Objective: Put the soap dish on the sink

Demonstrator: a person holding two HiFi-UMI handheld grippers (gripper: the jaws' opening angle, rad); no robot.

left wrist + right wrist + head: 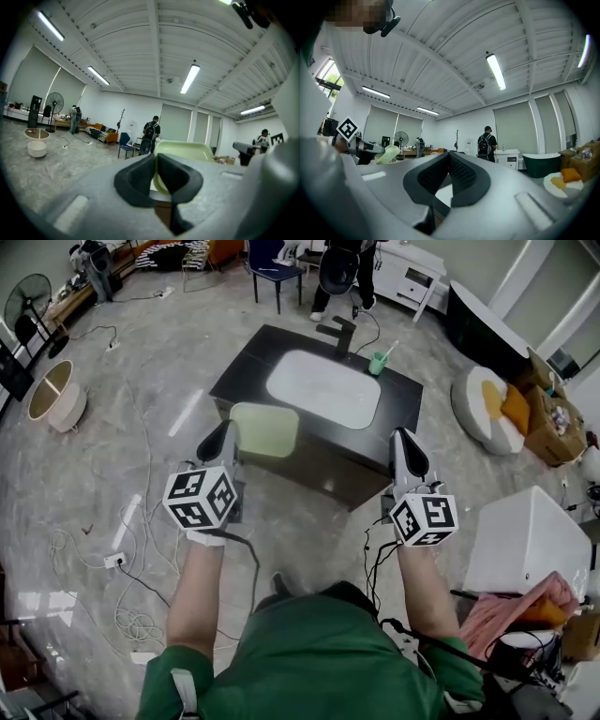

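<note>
Forearms stretch straight ahead of me, side by side and well apart, bare below the green sleeves, each fist wrapped round a handle behind its marker cube. My left gripper point(228, 433) points toward 12 o'clock. Its jaws are clamped on the near rim of the pale green soap dish point(264, 430), which juts out to the gripper's 3 o'clock side, open face up and roughly level.

Seen from my head, the dish overlaps the near-left corner of the dark sink point(398, 395), at about 7 o'clock from the white basin point(323, 388). I cannot tell whether it touches the counter or hangs above it.

My right gripper point(406, 440) also points to 12 o'clock, over the sink's near-right corner. Its black pads are pressed together at the tips with nothing between them.

A black faucet point(339, 334) stands at the basin's 12 o'clock edge. A green cup point(378, 363) with a toothbrush in it stands just beside the faucet, at 1 o'clock. Beyond the sink a person point(342, 268) stands at 12 o'clock, and a floor fan point(28, 301) stands at 10 o'clock.
</note>
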